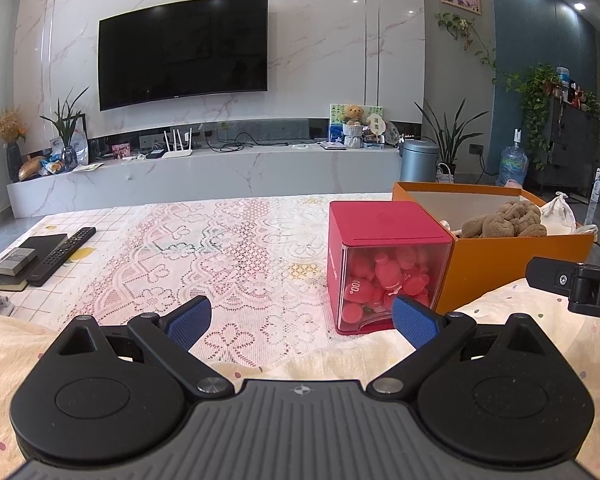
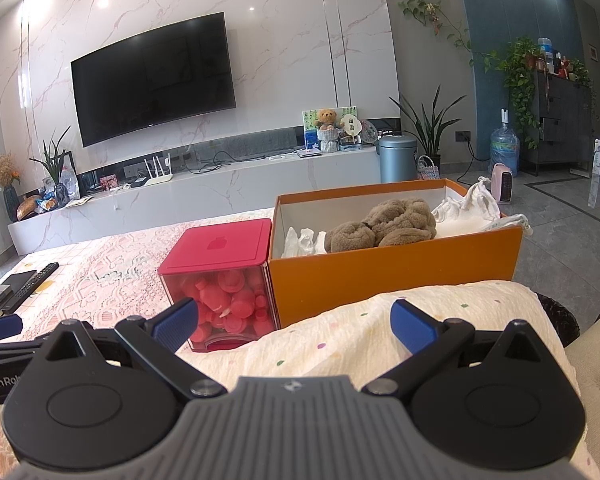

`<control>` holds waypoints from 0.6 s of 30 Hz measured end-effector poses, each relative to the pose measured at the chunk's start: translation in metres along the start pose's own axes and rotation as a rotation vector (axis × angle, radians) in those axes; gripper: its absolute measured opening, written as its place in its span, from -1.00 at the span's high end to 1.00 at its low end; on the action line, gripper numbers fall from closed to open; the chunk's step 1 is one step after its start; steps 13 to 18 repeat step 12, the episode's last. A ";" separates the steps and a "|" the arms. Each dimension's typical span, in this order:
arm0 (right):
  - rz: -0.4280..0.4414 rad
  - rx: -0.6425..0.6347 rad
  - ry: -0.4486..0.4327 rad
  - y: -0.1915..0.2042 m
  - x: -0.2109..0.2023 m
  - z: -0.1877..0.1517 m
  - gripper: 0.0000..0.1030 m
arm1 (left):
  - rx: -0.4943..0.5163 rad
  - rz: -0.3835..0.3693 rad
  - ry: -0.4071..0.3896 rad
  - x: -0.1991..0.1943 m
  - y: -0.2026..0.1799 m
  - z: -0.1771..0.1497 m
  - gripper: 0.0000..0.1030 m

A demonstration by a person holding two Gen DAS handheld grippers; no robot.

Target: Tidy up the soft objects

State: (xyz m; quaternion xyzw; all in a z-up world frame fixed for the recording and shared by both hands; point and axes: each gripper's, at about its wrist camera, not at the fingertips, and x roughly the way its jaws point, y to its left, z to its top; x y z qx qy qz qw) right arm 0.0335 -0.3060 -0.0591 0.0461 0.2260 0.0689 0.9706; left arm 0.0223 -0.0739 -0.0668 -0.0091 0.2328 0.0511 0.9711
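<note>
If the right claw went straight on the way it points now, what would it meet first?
Most likely the cream dotted cloth bunched right under and ahead of the open right claw. Past that, the near wall of the orange box. Depth is hard to judge through the fisheye.

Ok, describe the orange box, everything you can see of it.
The orange box is an open, lidless rectangular carton, cardboard by its look, orange outside and pale inside. It stands upright on the lace-covered table, with the red cube container right against its left side. Inside lie a brown fuzzy plush and white cloth, some draping over the right rim.
</note>
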 end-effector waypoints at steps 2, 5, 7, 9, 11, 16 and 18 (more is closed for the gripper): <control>0.000 0.001 0.000 0.000 0.000 0.000 -0.95 | 0.000 -0.001 -0.002 0.000 0.000 0.000 -1.00; 0.000 0.001 0.000 0.000 0.000 0.000 -0.95 | -0.004 -0.003 -0.004 -0.001 0.000 0.000 -1.00; 0.000 0.001 0.000 0.000 0.000 0.000 -0.95 | -0.005 -0.004 -0.004 0.000 0.000 0.001 -1.00; 0.000 0.001 0.000 0.000 0.000 0.000 -0.95 | -0.004 -0.004 -0.005 0.000 0.000 0.000 -1.00; 0.000 0.001 0.000 0.000 0.000 0.000 -0.95 | -0.004 -0.005 -0.005 -0.001 0.000 0.000 -1.00; 0.000 0.001 0.000 0.000 0.000 0.000 -0.95 | -0.005 -0.006 -0.004 -0.001 0.000 0.000 -1.00; 0.000 0.001 0.000 0.000 0.000 0.000 -0.95 | -0.005 -0.006 -0.004 -0.001 0.000 0.000 -1.00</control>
